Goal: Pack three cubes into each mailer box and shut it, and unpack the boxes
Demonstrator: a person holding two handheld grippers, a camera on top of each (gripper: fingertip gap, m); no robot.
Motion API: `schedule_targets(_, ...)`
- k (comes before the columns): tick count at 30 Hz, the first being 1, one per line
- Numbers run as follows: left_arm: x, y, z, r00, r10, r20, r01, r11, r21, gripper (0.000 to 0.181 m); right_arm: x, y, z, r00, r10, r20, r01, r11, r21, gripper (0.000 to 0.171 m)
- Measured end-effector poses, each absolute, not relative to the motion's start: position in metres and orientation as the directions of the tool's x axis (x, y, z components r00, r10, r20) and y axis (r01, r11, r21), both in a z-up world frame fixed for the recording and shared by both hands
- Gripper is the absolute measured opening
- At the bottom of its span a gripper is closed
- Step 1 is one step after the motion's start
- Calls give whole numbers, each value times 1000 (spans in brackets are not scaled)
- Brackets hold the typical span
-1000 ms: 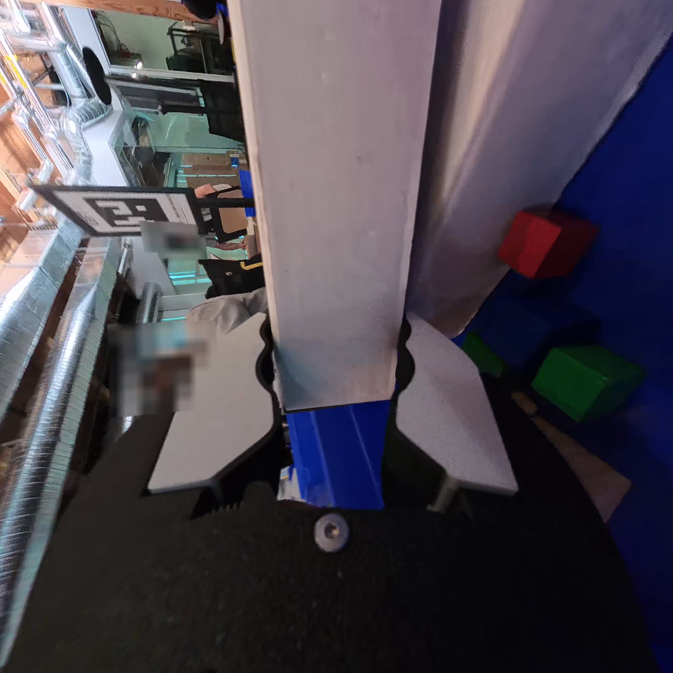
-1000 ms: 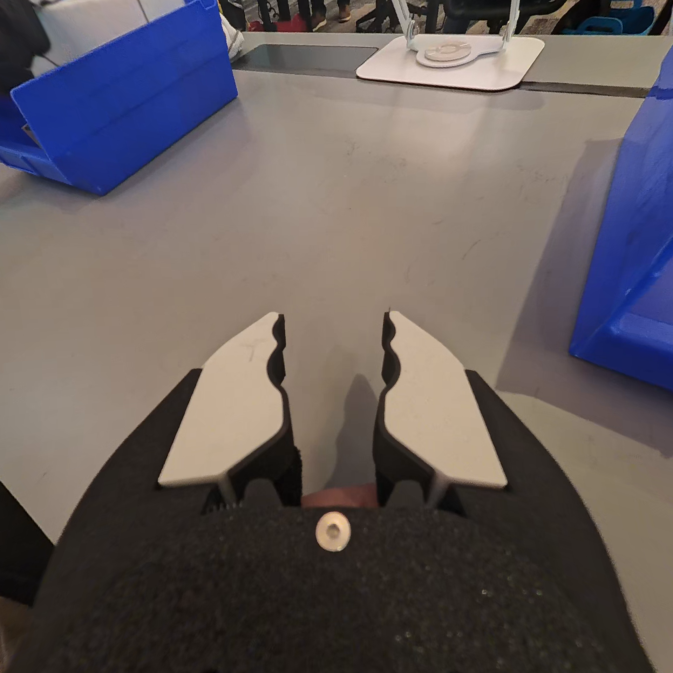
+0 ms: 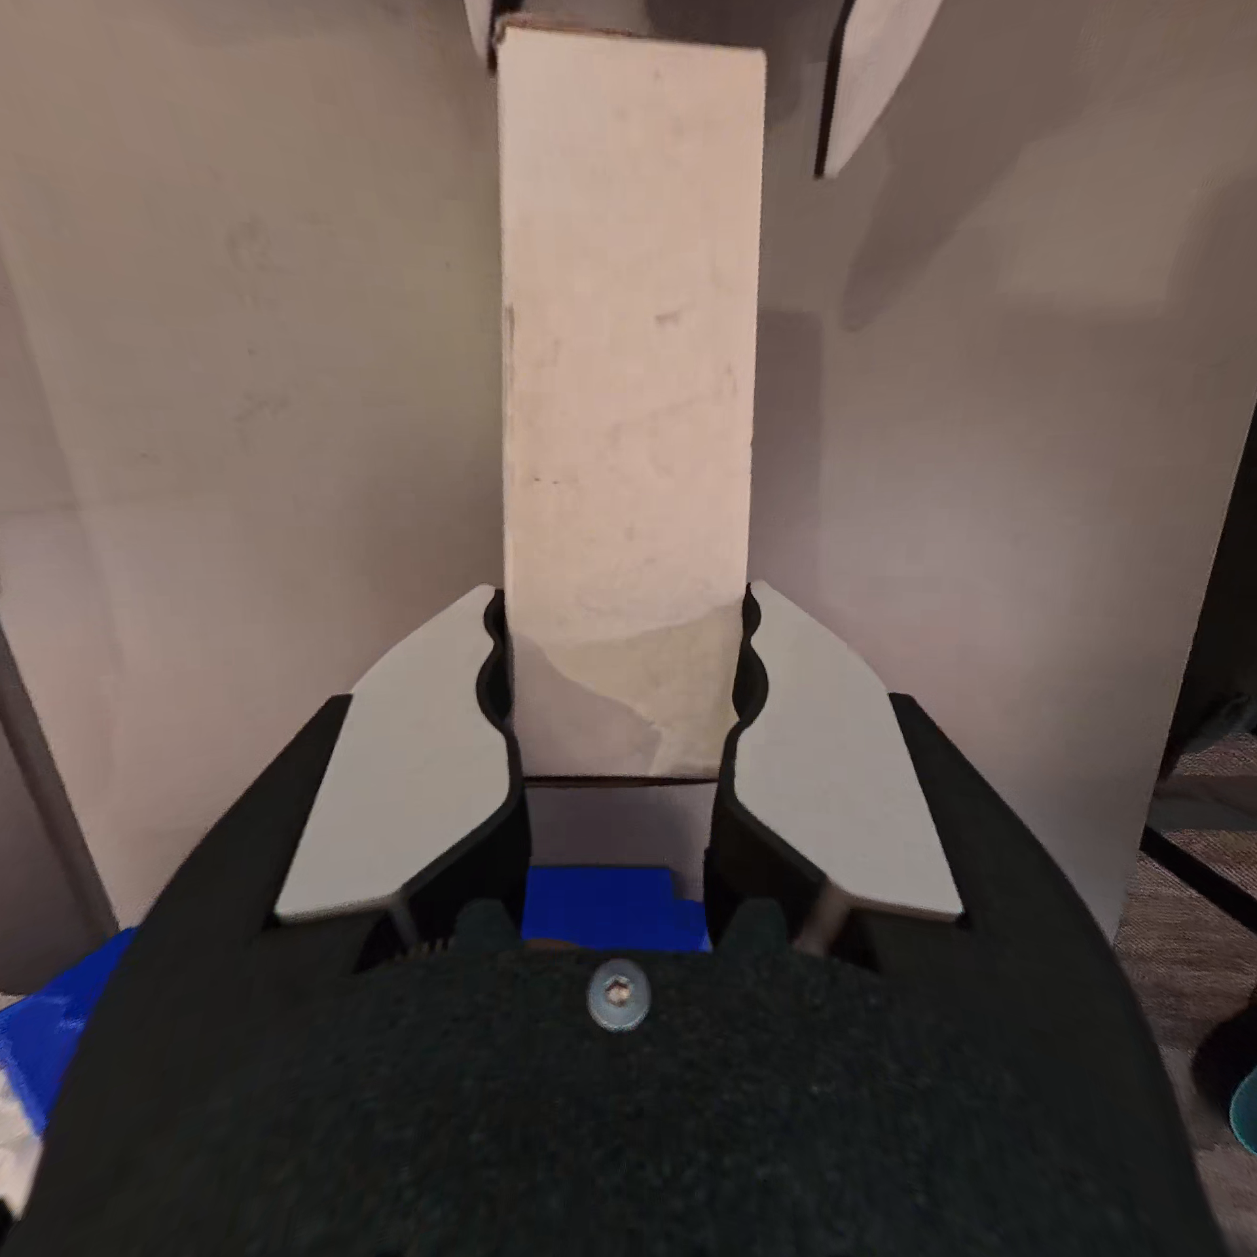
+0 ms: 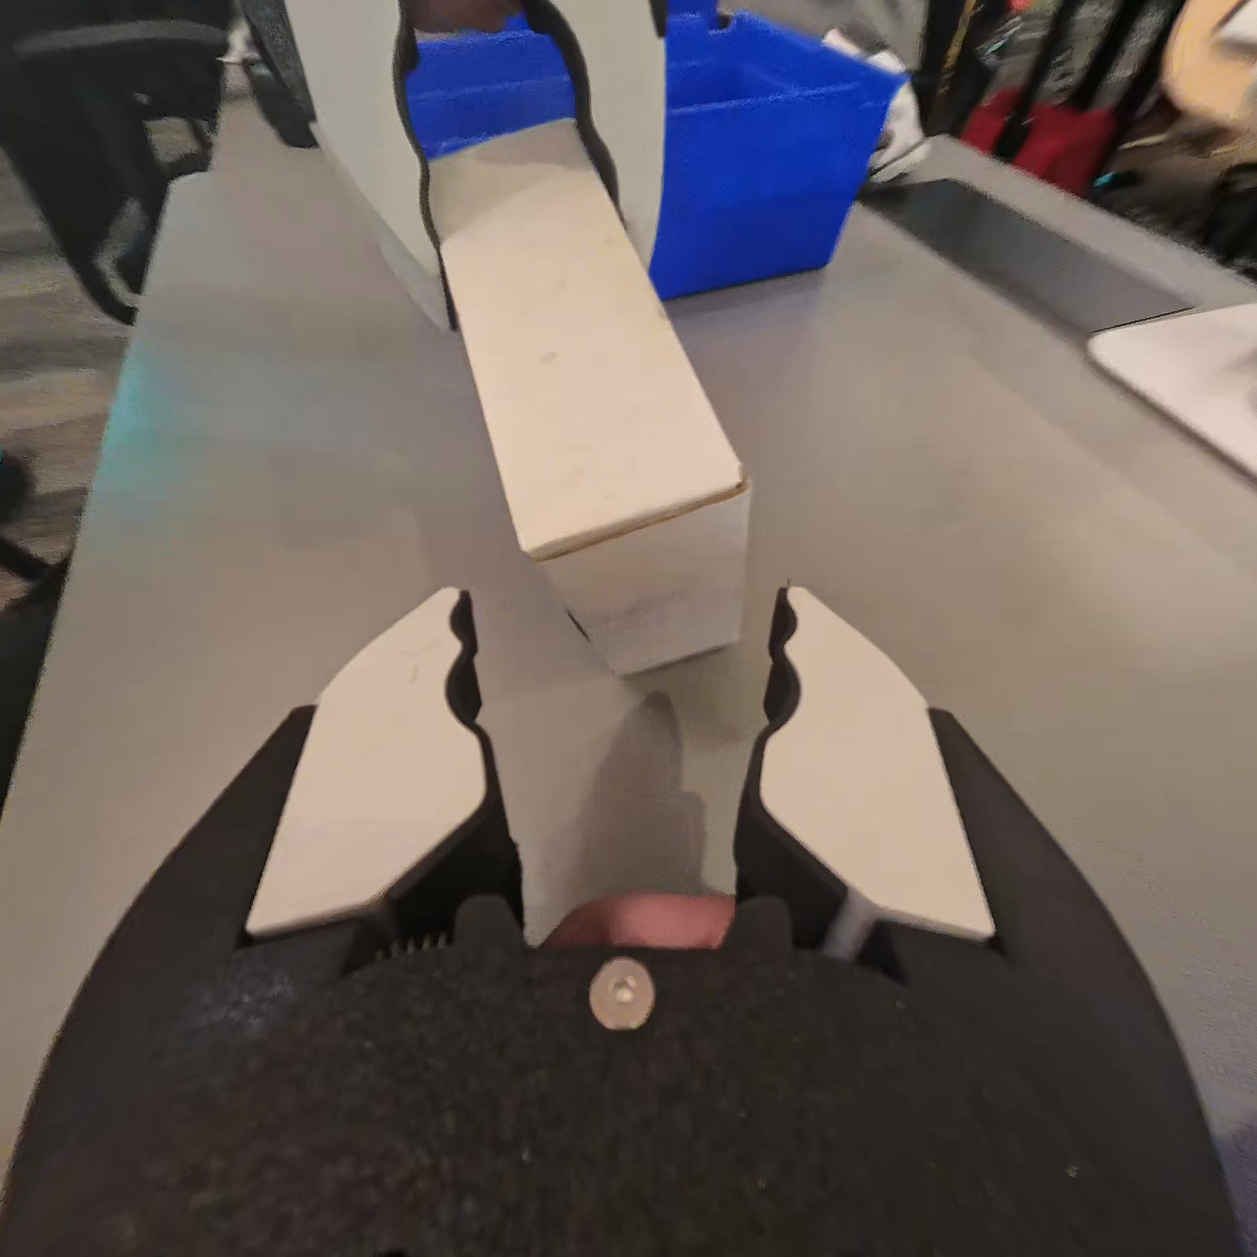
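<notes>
The left gripper (image 3: pixel 622 612) pinches one end of the closed white mailer box (image 3: pixel 629 354) over the grey table (image 4: pixel 952 544). The right gripper (image 4: pixel 626 598), jaws spread, hovers just short of the box's other end. A blue bin (image 4: pixel 755 170) stands beyond the box.

Closed white mailer box (image 4: pixel 598 408), clamped lengthwise

A blue bin (image 4: pixel 748 156) stands at the far end of the grey table (image 4: pixel 272 476); a white pad (image 4: pixel 1197 381) lies to the bin's right.
</notes>
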State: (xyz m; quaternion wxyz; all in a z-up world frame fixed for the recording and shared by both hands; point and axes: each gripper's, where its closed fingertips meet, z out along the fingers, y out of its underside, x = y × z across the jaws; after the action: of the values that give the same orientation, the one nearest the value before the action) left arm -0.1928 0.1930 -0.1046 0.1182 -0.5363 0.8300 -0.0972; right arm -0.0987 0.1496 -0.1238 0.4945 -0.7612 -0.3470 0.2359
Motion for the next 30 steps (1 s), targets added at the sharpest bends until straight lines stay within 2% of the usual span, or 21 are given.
schedule_targets(3,-190,186,-113,-387,-920,-56,-867,384,-319,63,-109,164,-133,647,762,22,315,-240,-918,83)
schedule_targets(6,-190,187,-123,-362,-931,-54,-875,359,-324,64,-118,173,-136,652,758,29,303,-225,-926,74)
schedule_targets(12,-179,190,-110,-263,-942,-208,-847,329,-418,65,-113,172,-139,669,742,-27,297,-300,-906,72)
schedule_targets(16,-168,185,-93,-222,-915,-336,-790,371,-489,51,-109,169,-141,682,727,-80,272,-353,-895,72)
schedule_targets(22,-159,180,-90,-231,-831,-507,-756,481,-443,38,-103,170,-141,698,711,-86,267,-369,-890,72)
schedule_targets(25,-156,175,-87,-225,-807,-546,-735,509,-448,24,-101,171,-142,702,707,-92,263,-377,-888,72)
schedule_targets(30,-152,169,-81,-222,-806,-548,-723,514,-462,22,-103,171,-142,700,709,-82,276,-376,-885,72)
